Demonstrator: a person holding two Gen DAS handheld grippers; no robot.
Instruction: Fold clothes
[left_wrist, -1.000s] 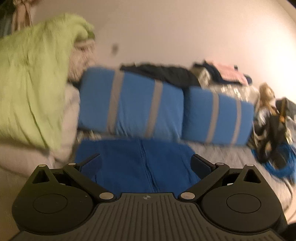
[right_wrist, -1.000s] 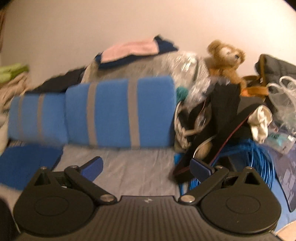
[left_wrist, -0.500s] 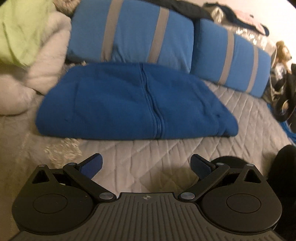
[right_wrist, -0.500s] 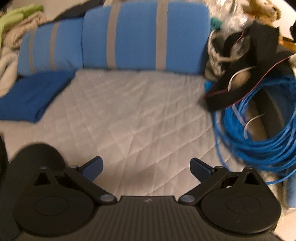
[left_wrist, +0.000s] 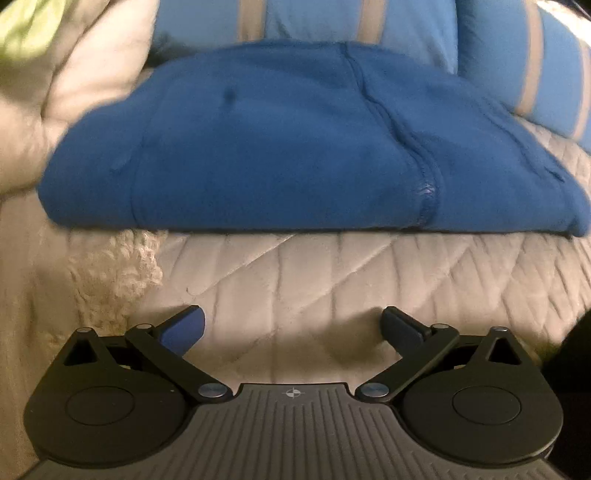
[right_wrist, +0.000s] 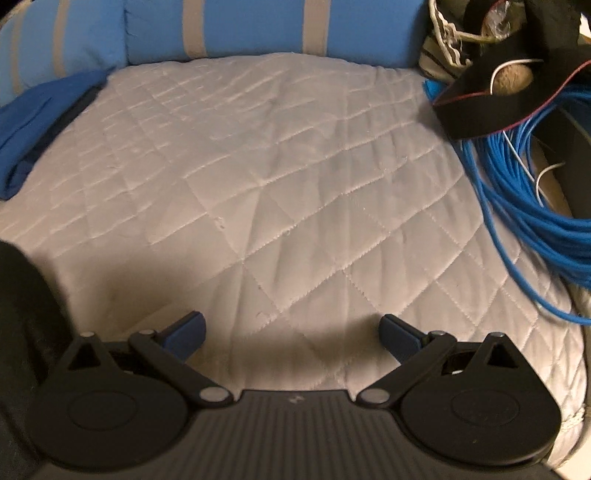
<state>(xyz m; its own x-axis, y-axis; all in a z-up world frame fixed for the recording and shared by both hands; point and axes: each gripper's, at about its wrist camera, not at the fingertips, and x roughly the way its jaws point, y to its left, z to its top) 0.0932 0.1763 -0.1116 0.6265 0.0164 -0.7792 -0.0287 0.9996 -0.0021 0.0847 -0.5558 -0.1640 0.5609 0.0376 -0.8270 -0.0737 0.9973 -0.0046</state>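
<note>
On the quilted bed cover, just ahead of left hand-held gripper, jaws wide, empty: folded blue garment, long axis crosswise. Right hand-held gripper, also wide and empty, farther off; garment at far left.

Royal-blue garment, blue grey-striped pillows.

Quilted pale bedcover, blue grey-striped pillows behind, dim warm light
</note>
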